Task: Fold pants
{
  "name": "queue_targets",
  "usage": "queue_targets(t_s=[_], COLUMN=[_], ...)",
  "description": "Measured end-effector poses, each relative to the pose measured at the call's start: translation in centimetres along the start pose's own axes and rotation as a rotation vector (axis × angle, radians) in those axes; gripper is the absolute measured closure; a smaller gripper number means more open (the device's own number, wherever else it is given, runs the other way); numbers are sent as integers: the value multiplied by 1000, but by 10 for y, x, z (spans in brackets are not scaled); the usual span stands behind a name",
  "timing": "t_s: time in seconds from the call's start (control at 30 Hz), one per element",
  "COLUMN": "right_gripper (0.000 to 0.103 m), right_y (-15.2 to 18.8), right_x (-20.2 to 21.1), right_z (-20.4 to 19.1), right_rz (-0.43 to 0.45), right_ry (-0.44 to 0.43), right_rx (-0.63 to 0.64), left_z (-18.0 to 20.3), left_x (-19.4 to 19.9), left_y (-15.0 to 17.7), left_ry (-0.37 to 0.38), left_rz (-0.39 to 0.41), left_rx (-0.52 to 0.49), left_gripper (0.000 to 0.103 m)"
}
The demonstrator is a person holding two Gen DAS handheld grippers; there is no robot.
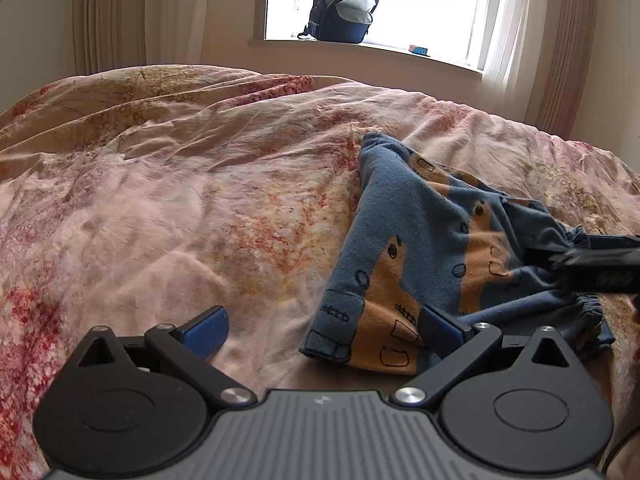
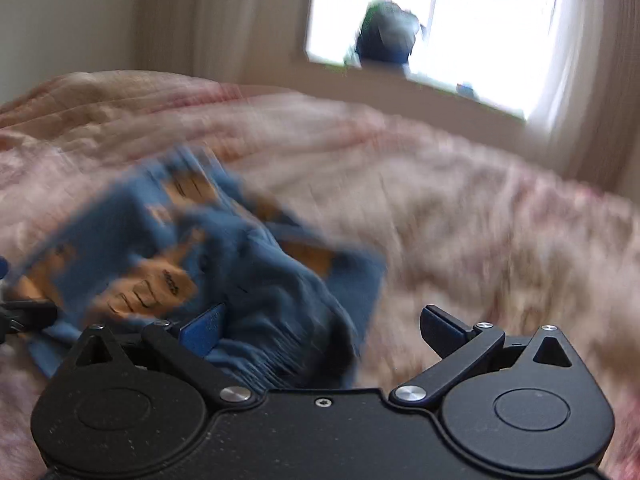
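Note:
Small blue pants with orange animal print (image 1: 432, 248) lie bunched on the bed, right of centre in the left wrist view; they also show in the right wrist view (image 2: 256, 280), blurred. My left gripper (image 1: 324, 332) is open, its right finger at the pants' near hem, nothing between the fingers. My right gripper (image 2: 324, 332) is open, with the pants' elastic waist lying over its left finger and into the gap. The right gripper (image 1: 600, 264) shows at the right edge of the left wrist view, at the waistband.
The bed is covered by a wrinkled pink floral duvet (image 1: 180, 200). A dark backpack (image 1: 342, 10) and a small blue box (image 1: 419, 50) sit on the windowsill beyond the bed. Curtains hang on both sides.

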State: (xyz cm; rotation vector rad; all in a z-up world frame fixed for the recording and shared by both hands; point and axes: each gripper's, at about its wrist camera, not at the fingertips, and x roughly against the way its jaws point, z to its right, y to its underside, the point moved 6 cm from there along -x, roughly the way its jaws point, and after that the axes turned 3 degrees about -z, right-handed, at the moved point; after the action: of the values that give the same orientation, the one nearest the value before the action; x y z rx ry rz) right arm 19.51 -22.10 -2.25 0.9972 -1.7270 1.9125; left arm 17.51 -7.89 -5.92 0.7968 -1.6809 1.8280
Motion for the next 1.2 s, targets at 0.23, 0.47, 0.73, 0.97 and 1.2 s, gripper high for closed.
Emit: queue_targets(t_s=[0.23, 0.47, 0.73, 0.97, 1.2], right_gripper=[0, 0, 0, 0, 0], right_y=[-2, 1, -4, -22, -11], right_x=[41, -7, 26, -1, -33], right_z=[33, 33, 48, 61, 57], right_rz=[114, -54, 69, 19, -8], right_ry=[-24, 0, -41, -347, -590], right_rx=[-59, -87, -92, -308, -369], left_z=[-3, -7, -3, -8, -11], left_x=[11, -6, 5, -4, -22], left_y=[-15, -1, -11, -28, -27], left_ry=[40, 22, 35, 197, 279], left_rz=[19, 9, 9, -10, -7], left_rx=[57, 48, 50, 81, 137], left_gripper=[0, 0, 0, 0, 0])
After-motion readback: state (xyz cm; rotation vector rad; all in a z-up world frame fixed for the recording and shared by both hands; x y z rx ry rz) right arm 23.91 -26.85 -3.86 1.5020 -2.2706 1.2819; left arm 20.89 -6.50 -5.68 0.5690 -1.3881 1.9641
